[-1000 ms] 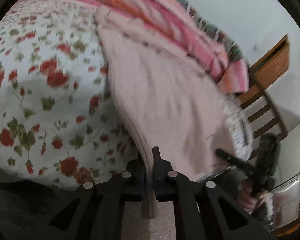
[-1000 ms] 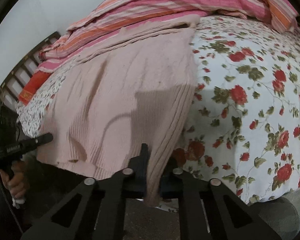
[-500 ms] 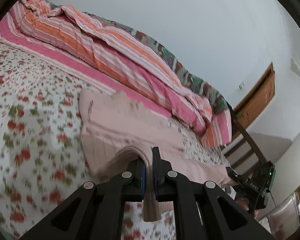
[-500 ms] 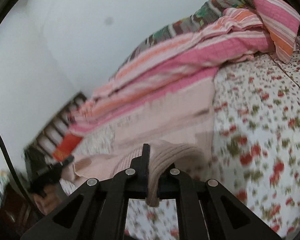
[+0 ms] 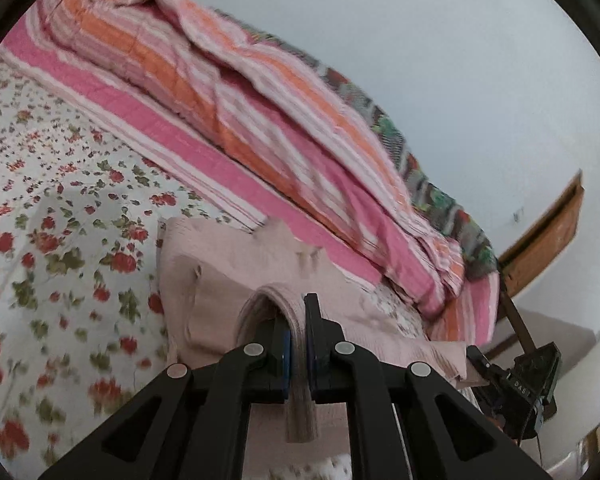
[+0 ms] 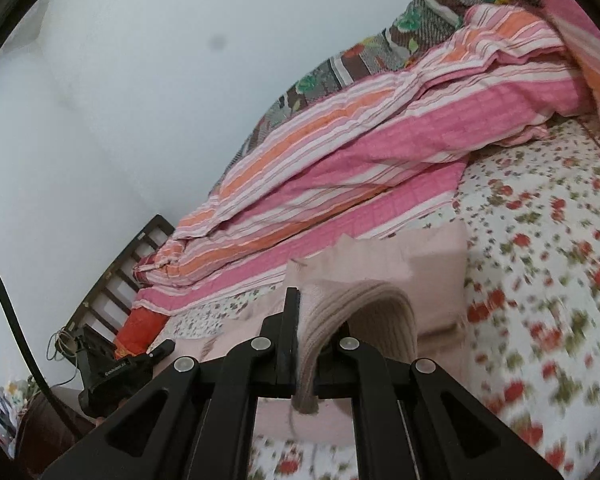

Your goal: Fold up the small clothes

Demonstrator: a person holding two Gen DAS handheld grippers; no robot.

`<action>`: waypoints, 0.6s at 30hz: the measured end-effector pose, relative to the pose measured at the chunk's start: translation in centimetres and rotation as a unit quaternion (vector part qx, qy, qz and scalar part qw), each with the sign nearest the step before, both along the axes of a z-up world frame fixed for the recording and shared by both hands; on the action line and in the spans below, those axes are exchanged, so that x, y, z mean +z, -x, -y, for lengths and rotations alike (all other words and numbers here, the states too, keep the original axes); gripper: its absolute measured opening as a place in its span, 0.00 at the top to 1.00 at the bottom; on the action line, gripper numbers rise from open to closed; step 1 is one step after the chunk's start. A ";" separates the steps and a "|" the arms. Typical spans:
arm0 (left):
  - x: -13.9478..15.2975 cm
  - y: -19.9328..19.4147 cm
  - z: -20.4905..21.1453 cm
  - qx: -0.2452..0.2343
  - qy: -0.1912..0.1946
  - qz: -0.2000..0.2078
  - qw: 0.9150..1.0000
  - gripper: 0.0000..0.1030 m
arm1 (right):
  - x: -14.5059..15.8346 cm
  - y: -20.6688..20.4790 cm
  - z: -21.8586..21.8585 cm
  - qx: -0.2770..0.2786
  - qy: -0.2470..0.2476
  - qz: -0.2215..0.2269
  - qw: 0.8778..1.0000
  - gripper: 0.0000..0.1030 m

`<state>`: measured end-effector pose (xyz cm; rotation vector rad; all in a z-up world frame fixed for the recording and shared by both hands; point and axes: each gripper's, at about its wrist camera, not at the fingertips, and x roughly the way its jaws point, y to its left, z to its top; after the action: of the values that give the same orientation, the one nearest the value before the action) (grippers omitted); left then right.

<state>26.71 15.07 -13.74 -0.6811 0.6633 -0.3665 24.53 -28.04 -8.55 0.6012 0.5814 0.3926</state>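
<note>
A pale pink knit sweater (image 5: 220, 280) lies on the floral bedsheet (image 5: 60, 240), its near end lifted and carried over the far part. My left gripper (image 5: 298, 332) is shut on the ribbed hem at one corner; the fabric arches up over the left finger and hangs down between the jaws. My right gripper (image 6: 306, 332) is shut on the other hem corner of the same sweater (image 6: 432, 264), whose ribbing curls over the right finger. Each gripper shows at the edge of the other's view: the right gripper (image 5: 516, 376), the left gripper (image 6: 120, 368).
A pink and orange striped quilt (image 5: 260, 112) is bunched along the far side of the bed, against the pale wall, with a patterned blanket (image 6: 340, 68) behind it. A wooden bed frame (image 5: 548, 224) with slats (image 6: 116, 280) stands at the bed's end.
Both grippers have risen and moved toward the striped quilt, carrying the sweater's hem over its far part. The views have tilted up from the bedsheet to the quilt and wall.
</note>
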 end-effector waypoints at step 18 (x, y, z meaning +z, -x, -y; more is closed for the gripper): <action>-3.3 -6.3 -0.7 0.006 0.079 -0.005 0.997 0.48 | -3.6 -7.1 -0.9 0.022 0.030 -0.016 0.999 0.49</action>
<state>33.02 15.81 -17.01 -0.8384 0.6427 -0.4073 31.60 -27.18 -12.16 0.5387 0.6367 0.4060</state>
